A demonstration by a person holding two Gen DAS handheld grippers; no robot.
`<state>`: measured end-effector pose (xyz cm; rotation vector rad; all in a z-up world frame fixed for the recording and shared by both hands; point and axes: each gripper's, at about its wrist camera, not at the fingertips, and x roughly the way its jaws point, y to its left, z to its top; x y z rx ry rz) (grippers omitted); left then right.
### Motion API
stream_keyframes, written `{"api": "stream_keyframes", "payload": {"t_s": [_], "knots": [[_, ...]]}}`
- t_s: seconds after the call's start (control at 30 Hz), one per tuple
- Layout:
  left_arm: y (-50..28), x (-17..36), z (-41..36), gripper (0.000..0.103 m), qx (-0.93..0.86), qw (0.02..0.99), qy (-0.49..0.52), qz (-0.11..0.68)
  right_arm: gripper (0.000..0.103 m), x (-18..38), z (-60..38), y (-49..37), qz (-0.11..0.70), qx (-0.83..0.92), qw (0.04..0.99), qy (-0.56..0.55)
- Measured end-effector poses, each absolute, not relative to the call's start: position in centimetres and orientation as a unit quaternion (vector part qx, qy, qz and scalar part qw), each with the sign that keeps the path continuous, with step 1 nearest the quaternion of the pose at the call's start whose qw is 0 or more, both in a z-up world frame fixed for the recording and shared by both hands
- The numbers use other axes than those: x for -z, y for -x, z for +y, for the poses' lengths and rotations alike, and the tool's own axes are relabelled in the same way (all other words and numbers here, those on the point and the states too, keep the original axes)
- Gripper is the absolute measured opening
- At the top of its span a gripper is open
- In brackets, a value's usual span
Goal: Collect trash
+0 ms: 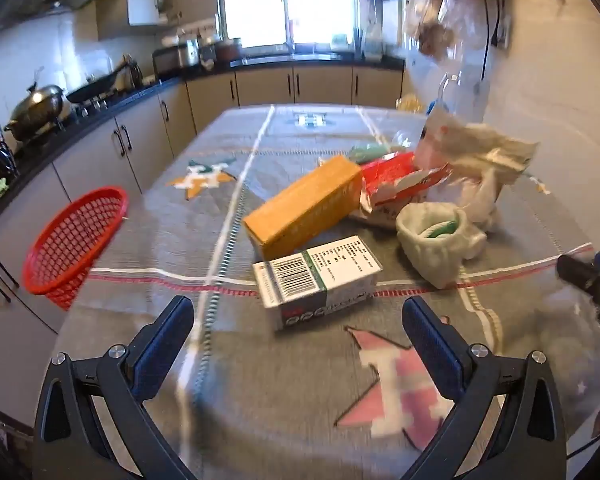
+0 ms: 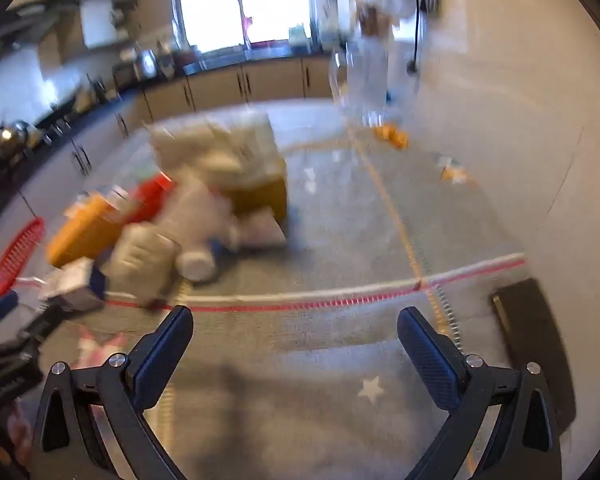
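Both tools hang above the desk (image 1: 148, 216) with nothing in them: the left hand-held gripper (image 1: 298, 338) has its jaws spread wide and empty, and the right hand-held gripper (image 2: 296, 346) stands the same, released, over a bare part of the patterned cloth. The trash lies in one heap near the middle of the desk: a white carton with a barcode (image 1: 318, 280) is the nearest piece, just in front of the left jaws; behind it and touching it lies an orange box (image 1: 306, 206), then a torn red wrapper (image 1: 396, 178), and to the right a crumpled pale bag (image 1: 434, 242) and more crumpled paper and plastic. The red basket (image 1: 74, 240) sits at the left edge of the desk, apart from the heap, and it seems to be the place for the trash. I think the step in hand is the first pick, and the white carton is the good choice for the left side. It is best to bring the jaws down over its narrow width, so that the pads meet two flat faces, and to close only when the carton is well between them. The orange box leans on it, so lifting straight up should avoid dragging that box. The right view is blurred, so small pieces there cannot be told.
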<state>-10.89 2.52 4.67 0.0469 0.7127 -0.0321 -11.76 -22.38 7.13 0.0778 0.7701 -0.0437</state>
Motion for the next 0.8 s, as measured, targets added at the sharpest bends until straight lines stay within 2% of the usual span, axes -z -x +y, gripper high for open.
{"api": "stream_keyframes", "payload": {"t_s": [0.17,0.37,0.8], "knots": [[14.4,-6.6,3.6,0.103,-0.003,0.958,-0.030,0.285,0.103,-10.2,-19.7,16.9,0.259,0.017,0.966,-0.017],[17.5,-6.8,4.8,0.103,-0.009,0.963,-0.031,0.267,0.101,-8.1,-18.1,17.9,0.295,-0.035,0.953,-0.057],[18.1,-5.7,5.4,0.103,-0.010,0.959,-0.032,0.281,0.100,-9.3,-17.8,20.5,0.284,-0.044,0.956,-0.058]]}}
